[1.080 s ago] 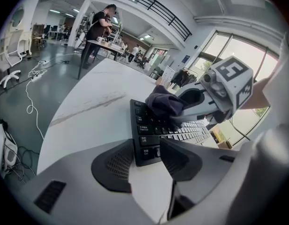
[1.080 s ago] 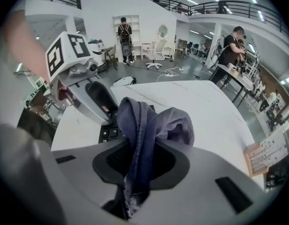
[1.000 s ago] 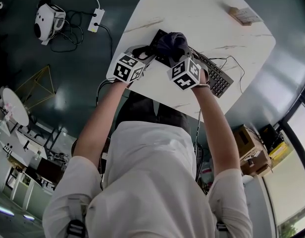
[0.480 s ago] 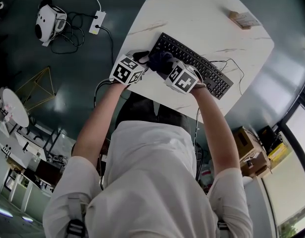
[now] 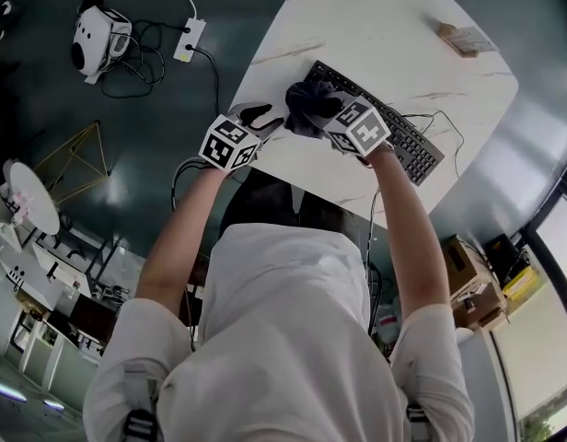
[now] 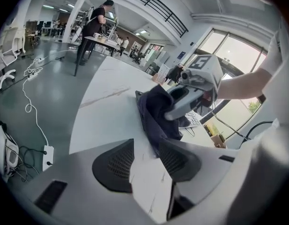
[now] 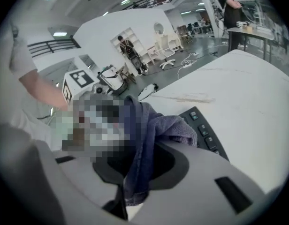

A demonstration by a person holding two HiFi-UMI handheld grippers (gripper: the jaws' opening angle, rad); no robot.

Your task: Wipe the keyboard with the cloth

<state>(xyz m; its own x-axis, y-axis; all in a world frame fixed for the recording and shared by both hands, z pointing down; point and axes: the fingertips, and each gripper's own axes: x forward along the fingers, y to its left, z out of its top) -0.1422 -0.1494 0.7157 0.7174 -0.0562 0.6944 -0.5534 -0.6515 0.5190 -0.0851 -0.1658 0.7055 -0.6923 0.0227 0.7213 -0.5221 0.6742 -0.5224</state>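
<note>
A black keyboard (image 5: 391, 130) lies slantwise on the white marble table (image 5: 376, 21). My right gripper (image 5: 325, 111) is shut on a dark blue cloth (image 5: 305, 102), which hangs bunched over the keyboard's left end. In the right gripper view the cloth (image 7: 143, 135) is pinched between the jaws, with the keys (image 7: 204, 131) just beyond. My left gripper (image 5: 262, 116) hovers at the table's near edge, left of the cloth. Its jaws have just been closing a little and stand open, with only bare table between the pads (image 6: 115, 165). The cloth (image 6: 155, 110) dangles just ahead of them.
A small wooden block (image 5: 466, 40) lies at the table's far right. The keyboard cable (image 5: 437, 116) loops beside the keyboard. On the floor to the left are a power strip (image 5: 190, 38) and a black-and-white device (image 5: 98, 40). Cardboard boxes (image 5: 468, 284) stand at lower right.
My right gripper pulled the cloth off the keyboard's left end toward the table edge, then brought it back over that end. The left gripper has drawn away to the left of the cloth.
</note>
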